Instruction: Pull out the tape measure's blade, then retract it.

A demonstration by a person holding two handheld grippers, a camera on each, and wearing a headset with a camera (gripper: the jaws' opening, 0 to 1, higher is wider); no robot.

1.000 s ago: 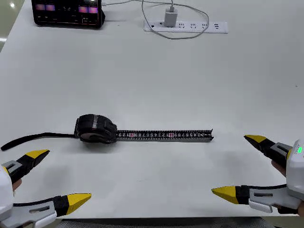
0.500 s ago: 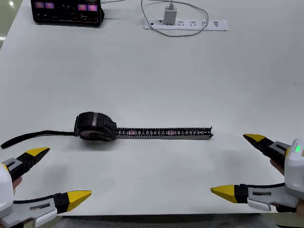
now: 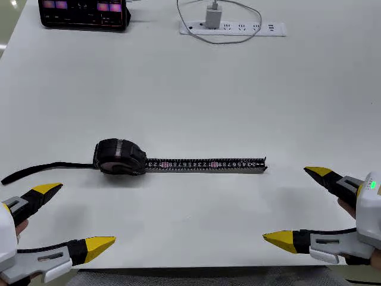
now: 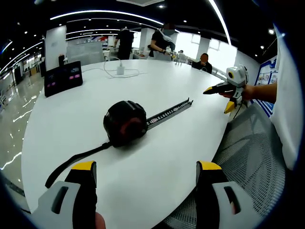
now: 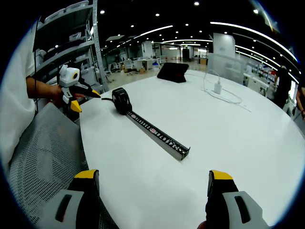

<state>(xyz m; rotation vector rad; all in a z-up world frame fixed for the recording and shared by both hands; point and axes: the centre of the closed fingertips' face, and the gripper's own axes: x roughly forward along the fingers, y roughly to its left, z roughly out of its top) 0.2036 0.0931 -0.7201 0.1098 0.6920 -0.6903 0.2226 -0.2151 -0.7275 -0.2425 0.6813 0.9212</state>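
Note:
A black tape measure (image 3: 120,157) lies on the white table (image 3: 190,89), its blade (image 3: 205,164) pulled out to the right and lying flat, with a black strap (image 3: 41,170) trailing left. The case (image 4: 125,122) and blade (image 4: 169,111) lie ahead in the left gripper view; the blade's end hook (image 5: 183,152) faces the right gripper view, the case (image 5: 121,100) farther off. My left gripper (image 3: 74,217) hovers open at the near left edge, apart from the strap. My right gripper (image 3: 300,205) is open at the near right, short of the blade's tip. Neither holds anything.
A white power strip (image 3: 235,28) with a plugged charger and looped cable lies at the far middle. A dark tablet-like device (image 3: 84,13) with a lit screen stands at the far left. The table's near edge runs just under both grippers. People stand far behind.
Nothing on the table has moved; only the head camera shifted slightly. Both grippers stay open in about the same spots.

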